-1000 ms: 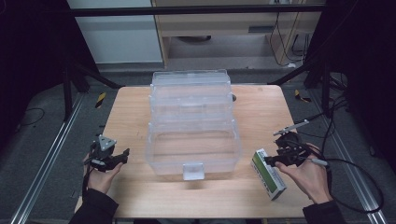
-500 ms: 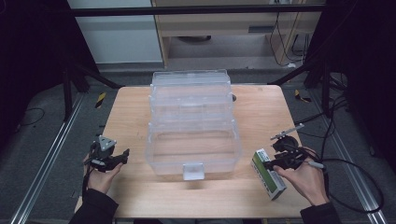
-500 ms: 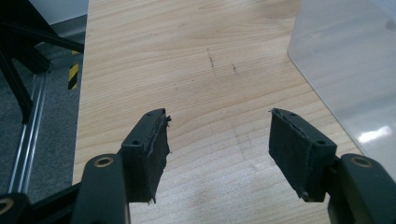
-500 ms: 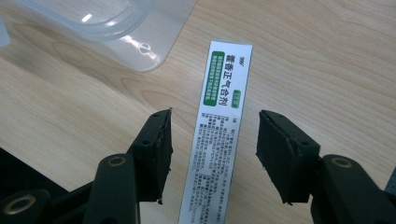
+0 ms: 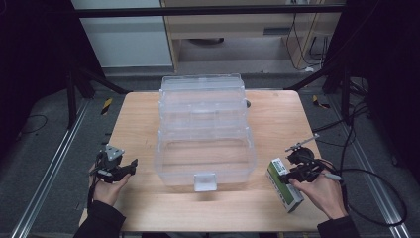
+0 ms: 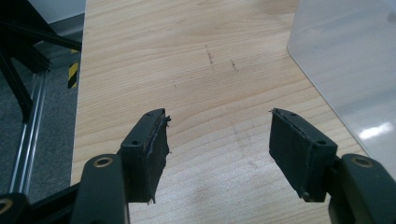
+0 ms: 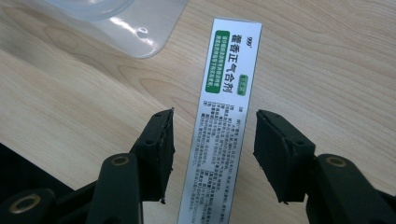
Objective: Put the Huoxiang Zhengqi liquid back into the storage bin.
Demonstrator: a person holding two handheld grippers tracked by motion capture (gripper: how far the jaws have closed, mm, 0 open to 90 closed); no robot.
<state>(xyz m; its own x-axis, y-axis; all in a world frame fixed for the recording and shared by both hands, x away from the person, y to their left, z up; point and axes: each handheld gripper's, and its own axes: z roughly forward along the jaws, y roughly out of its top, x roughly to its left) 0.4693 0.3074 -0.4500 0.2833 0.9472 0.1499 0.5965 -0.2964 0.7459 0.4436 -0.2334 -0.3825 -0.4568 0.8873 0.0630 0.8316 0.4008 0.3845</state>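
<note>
A clear plastic tiered box stands open in the middle of the wooden table. To its right lies a long white and green medicine carton. My right gripper hovers over the carton, open, with one jaw on each side of it and gaps at both sides. My left gripper is open above bare wood to the left of the box, with nothing between its jaws.
The box's clear wall lies close to the right of the left gripper. A clear box corner sits beyond the carton. Table edges are near both hands. A cable trails off the right side.
The right gripper has shifted slightly down and toward the carton, straddling it. The left gripper has held still.
</note>
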